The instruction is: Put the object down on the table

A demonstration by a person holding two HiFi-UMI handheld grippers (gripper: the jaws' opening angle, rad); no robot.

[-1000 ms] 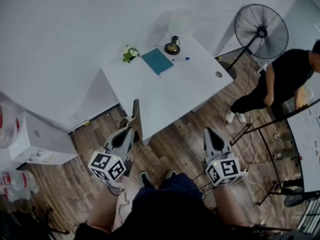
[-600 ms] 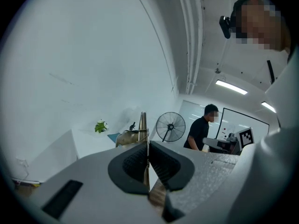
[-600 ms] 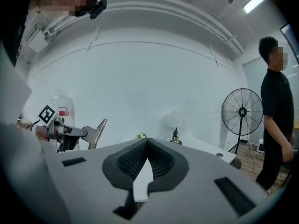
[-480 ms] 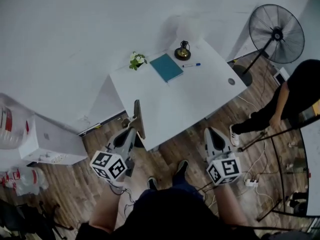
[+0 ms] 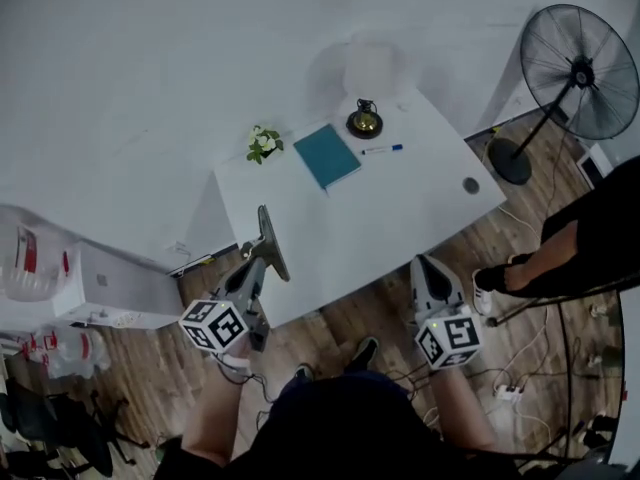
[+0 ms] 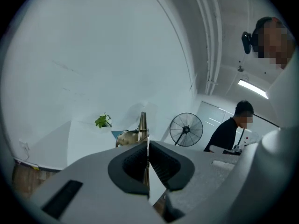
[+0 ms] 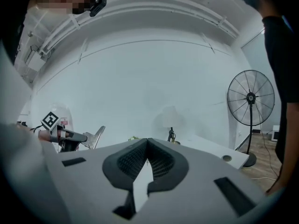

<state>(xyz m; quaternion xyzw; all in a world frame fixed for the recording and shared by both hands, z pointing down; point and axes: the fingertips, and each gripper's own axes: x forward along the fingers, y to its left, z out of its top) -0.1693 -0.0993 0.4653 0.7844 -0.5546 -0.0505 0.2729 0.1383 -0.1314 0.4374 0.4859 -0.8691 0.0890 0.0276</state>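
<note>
At the near-left edge of the white table [image 5: 400, 218], above wood flooring [image 5: 150, 368], my left gripper [image 5: 258, 260] is clamped on a thin flat plate [image 5: 270, 236], held edge-up off the tabletop. My right gripper [image 5: 425, 266] has its jaws together with nothing between them. A small flowering plant [image 5: 262, 143] stands beside a teal notebook [image 5: 329, 155].

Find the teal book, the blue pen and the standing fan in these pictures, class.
teal book [image 5: 327, 155]: head view, middle of its cover.
blue pen [image 5: 383, 149]: head view, middle of its barrel.
standing fan [image 5: 581, 72]: head view, hub of its round grille.

White wall [image 5: 140, 58], wooden floor [image 5: 160, 373], standing fan [image 5: 581, 72]
</note>
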